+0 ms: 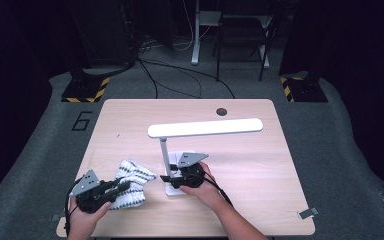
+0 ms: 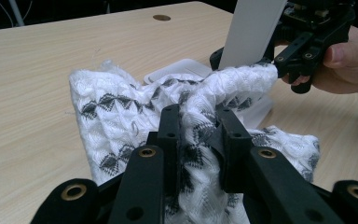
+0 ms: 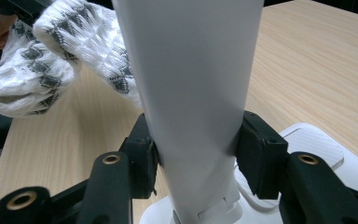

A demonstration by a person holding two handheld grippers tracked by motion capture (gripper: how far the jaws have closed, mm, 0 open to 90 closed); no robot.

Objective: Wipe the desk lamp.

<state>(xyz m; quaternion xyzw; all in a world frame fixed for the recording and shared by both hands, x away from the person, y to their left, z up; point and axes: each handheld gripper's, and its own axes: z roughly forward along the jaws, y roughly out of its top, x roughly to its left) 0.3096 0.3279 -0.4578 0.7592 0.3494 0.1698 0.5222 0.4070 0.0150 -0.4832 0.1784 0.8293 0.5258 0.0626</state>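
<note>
The knitted cloth (image 1: 130,184), white with dark zigzag bands, lies bunched on the near left part of the wooden table (image 1: 260,190) in the high view, just left of the white desk lamp (image 1: 205,128). The left gripper (image 1: 122,187) comes in from the bottom left in the person's left hand (image 1: 84,220), its jaws reaching into the cloth's near edge. The right gripper (image 1: 166,178), held in the right hand (image 1: 207,187), sits at the foot of the lamp's upright stem (image 1: 164,152), above the flat white base (image 1: 176,189). The lamp's long light bar stretches level across the middle of the table (a small round hole (image 1: 221,111) shows in the tabletop beyond it).

In the left gripper view, the two black jaws are pressed tight on a fold of the knitted cloth (image 2: 121,112), which bulges up between and around them. A twisted end of the cloth reaches up to the right and touches the right gripper (image 2: 286,63) beside the lamp stem (image 2: 254,28). The rest of the cloth rests on the table (image 2: 28,70).

In the right gripper view, the jaws stand on either side of the lamp stem (image 3: 191,84), both pads bearing on its flanks just above the base (image 3: 307,140). The cloth (image 3: 60,51) hangs at the upper left, close beside the stem, over the table (image 3: 307,60).
</note>
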